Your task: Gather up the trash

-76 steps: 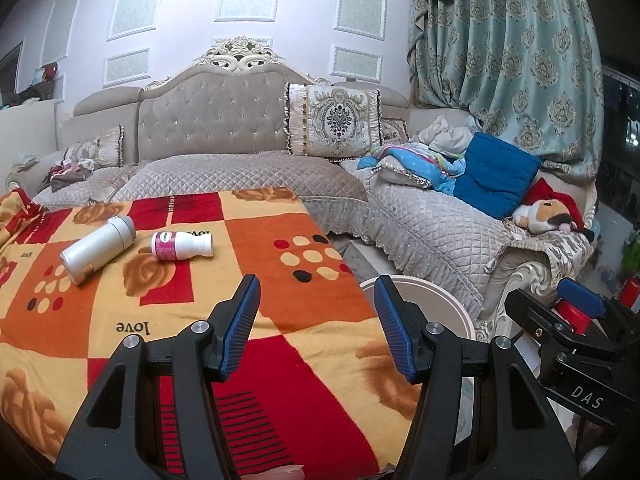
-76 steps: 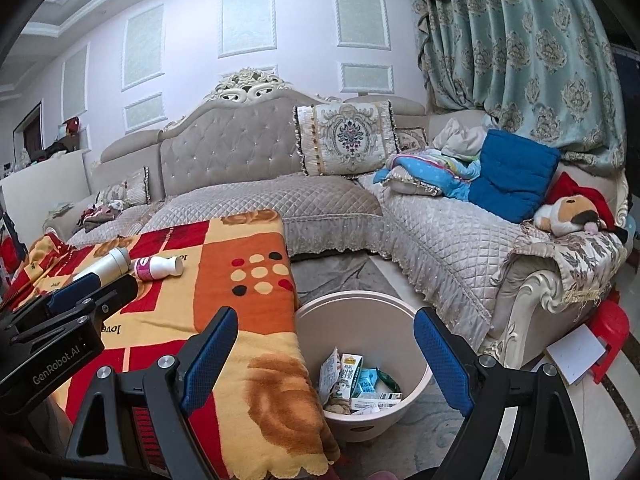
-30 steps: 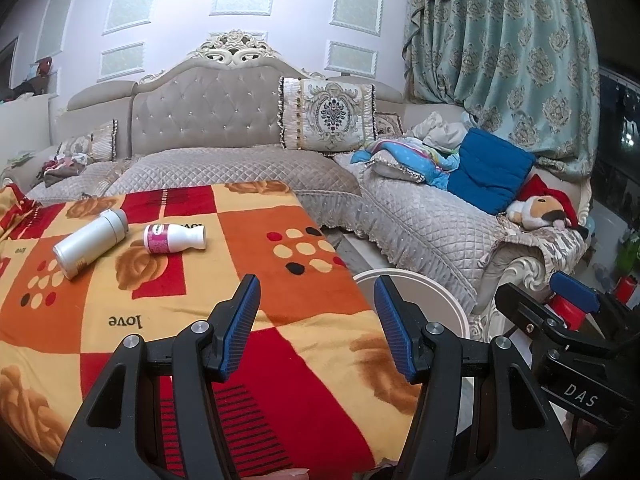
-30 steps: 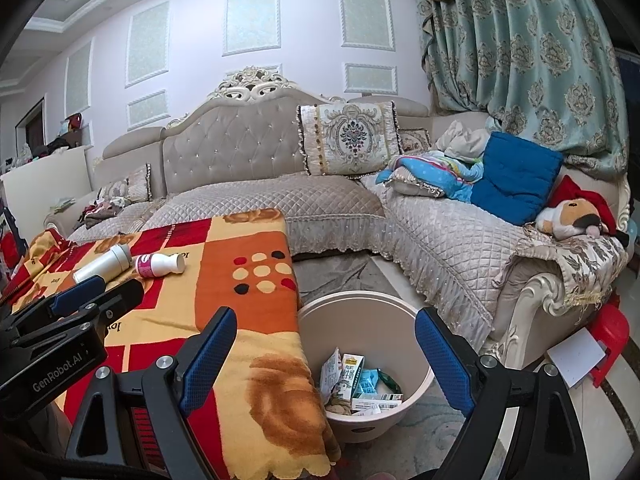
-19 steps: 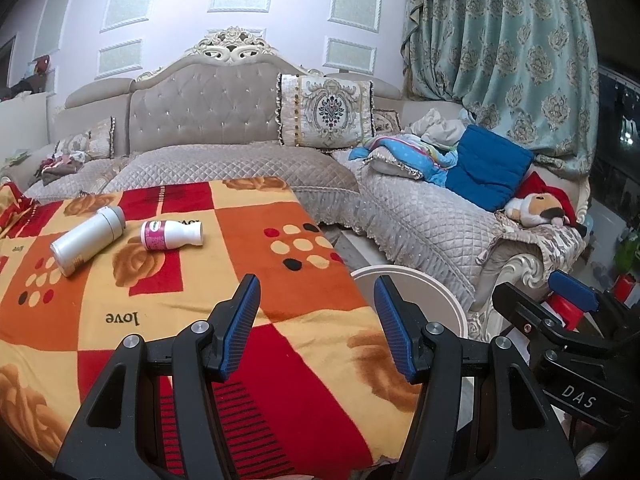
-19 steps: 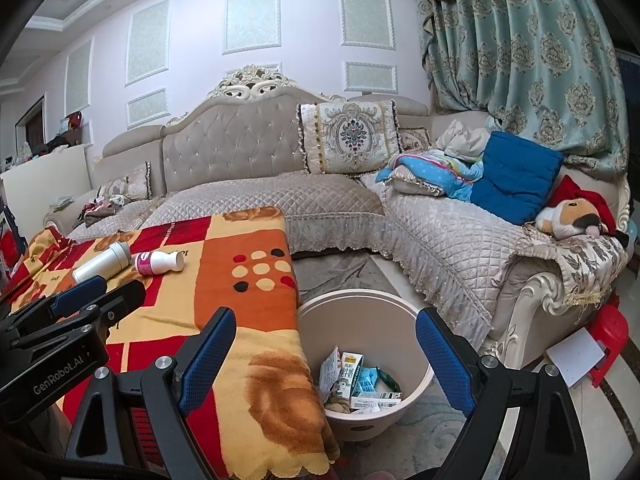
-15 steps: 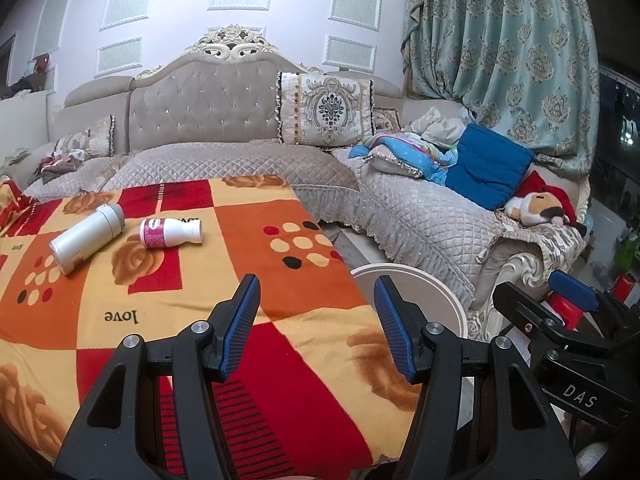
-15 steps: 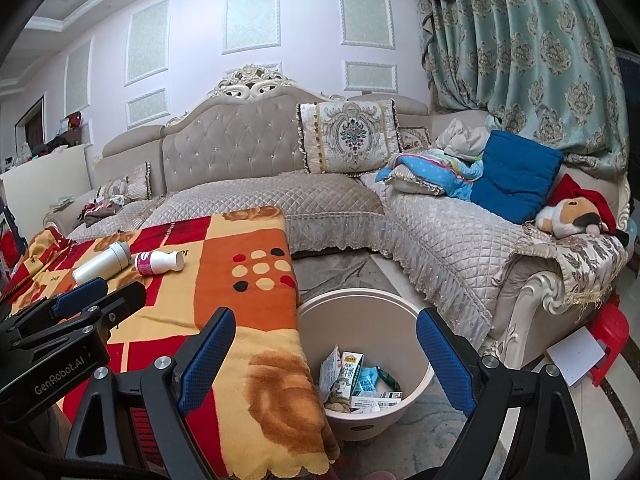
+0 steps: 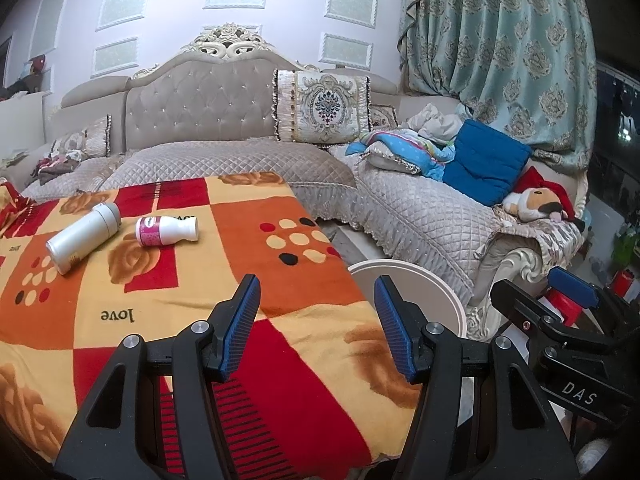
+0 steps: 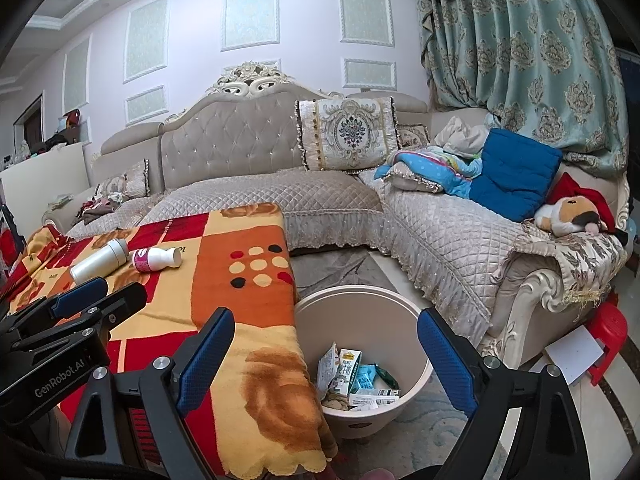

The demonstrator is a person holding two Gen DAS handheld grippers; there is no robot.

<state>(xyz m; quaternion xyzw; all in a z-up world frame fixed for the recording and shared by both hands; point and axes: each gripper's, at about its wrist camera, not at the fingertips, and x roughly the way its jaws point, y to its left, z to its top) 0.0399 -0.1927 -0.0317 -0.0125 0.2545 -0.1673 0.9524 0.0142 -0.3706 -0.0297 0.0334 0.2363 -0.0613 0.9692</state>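
You are holding both tongs spread and empty over the blanket's (image 9: 160, 304) near edge. To do this step well, be reaching the left tongs (image 9: 316, 320) forward and leftward, closing across a bottle's body, not its rounded end. The white bottle (image 9: 82, 237) is lying near the far left corner, the pink bottle (image 9: 166, 231) just beside it on the right, both well ahead of the tongs. The right tongs (image 10: 324, 356) are hanging over the bin (image 10: 360, 300), off the right edge.

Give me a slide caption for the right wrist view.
Open right hand-held gripper above bin of trash; two bottles on blanket.
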